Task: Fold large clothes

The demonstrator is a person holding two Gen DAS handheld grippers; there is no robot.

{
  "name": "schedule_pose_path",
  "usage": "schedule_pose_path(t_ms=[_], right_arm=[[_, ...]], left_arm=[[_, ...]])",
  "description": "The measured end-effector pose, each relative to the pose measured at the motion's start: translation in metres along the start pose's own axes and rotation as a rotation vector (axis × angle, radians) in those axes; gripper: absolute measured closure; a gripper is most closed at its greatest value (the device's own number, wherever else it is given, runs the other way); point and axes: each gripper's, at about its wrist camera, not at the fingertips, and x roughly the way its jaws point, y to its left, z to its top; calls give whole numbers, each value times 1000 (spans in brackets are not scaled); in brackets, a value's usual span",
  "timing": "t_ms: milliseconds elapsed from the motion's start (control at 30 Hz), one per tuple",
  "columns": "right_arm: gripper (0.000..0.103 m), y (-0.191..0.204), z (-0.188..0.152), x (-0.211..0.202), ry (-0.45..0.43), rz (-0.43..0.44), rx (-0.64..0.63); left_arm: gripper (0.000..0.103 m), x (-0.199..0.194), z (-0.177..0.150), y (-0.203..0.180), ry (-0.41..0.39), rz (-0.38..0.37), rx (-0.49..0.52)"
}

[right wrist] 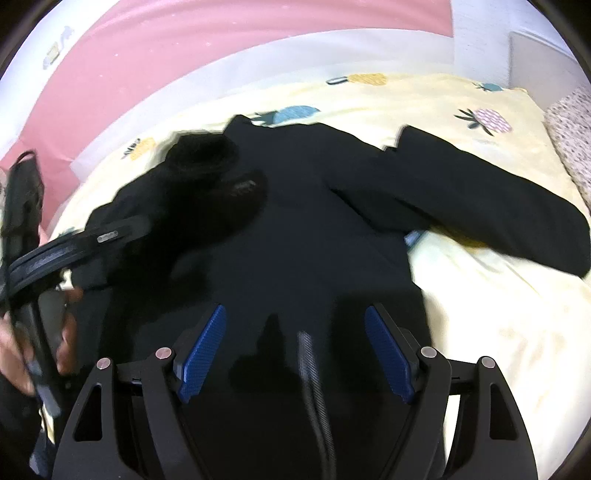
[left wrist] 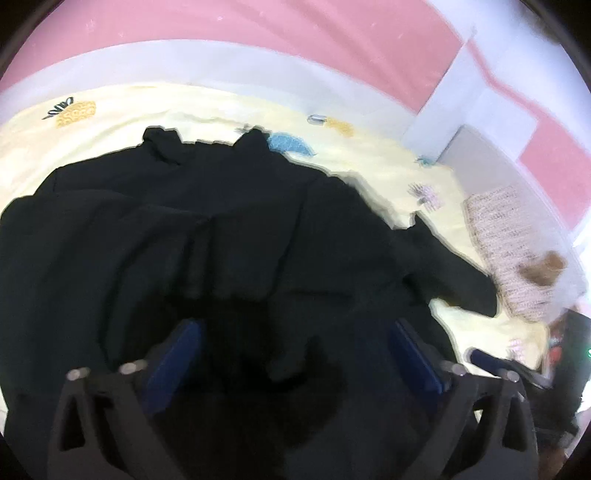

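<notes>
black garment (right wrist: 303, 236): soft matt cloth, smooth, with loose folds
bedsheet (right wrist: 480, 295): pale yellow cloth, matt, printed with pineapples, a little wrinkled
right gripper (right wrist: 295, 354): arms of matt black plastic, small bright metal pins at the joints
pads (right wrist: 201, 354): blue, with fine rough grid texture
left gripper (left wrist: 295, 354): same matt black plastic and metal pins, pads dark blue
knitted cloth (left wrist: 513, 251): pinkish, coarse and bumpy
wall (left wrist: 258, 26): pink, matt, smooth
</notes>
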Motion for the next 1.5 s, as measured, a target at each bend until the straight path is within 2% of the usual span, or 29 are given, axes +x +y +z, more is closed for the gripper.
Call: schedule_pose_path(t_ms=[167, 267, 333, 367, 400, 433, 467, 533, 567, 633, 700, 833, 933, 1100, 1267, 1500], right_arm=[[25, 21, 15, 9, -14, 31, -25], [25, 35, 26, 24, -17, 41, -56], [26, 45, 33, 37, -10, 48, -72], [27, 51, 38, 45, -12, 51, -80], [38, 56, 43, 53, -22, 57, -89], [46, 62, 49, 62, -29, 55, -104], [59, 67, 54, 70, -31, 52, -115], [73, 72, 60, 89, -21, 49, -131], [75, 73, 63, 104, 5, 27, -137], [76, 67, 65, 133, 62, -16, -140], [76, 56, 64, 150, 72, -60, -140], [76, 41, 67, 150, 102, -26, -83], [76, 43, 65, 124, 78, -55, -101], [75, 41, 41, 74, 48, -44, -116], [73, 30, 13, 18, 10, -52, -103], [73, 22, -18, -38, -15, -66, -81]], left_arm=[[1, -37, 0, 20, -62, 52, 8], [1, -57, 7, 50, -122, 160, 3], [6, -65, 12, 80, -148, 248, -26], [13, -68, 13, 93, -153, 283, -41], [22, -70, 15, 106, -156, 324, -59], [26, -71, 15, 123, -157, 373, -78], [32, -70, 14, 135, -155, 405, -94], [38, -64, 11, 161, -141, 455, -138], [43, -58, 9, 171, -123, 470, -159], [43, -43, 1, 187, -83, 482, -187], [42, -31, -7, 193, -65, 471, -188], [41, -29, -12, 183, -69, 507, -152], [41, -44, -13, 175, -67, 493, -169], [41, -73, -30, 151, -71, 462, -154], [41, -108, -53, 102, -91, 437, -101], [41, -140, -82, 36, -99, 397, -64]])
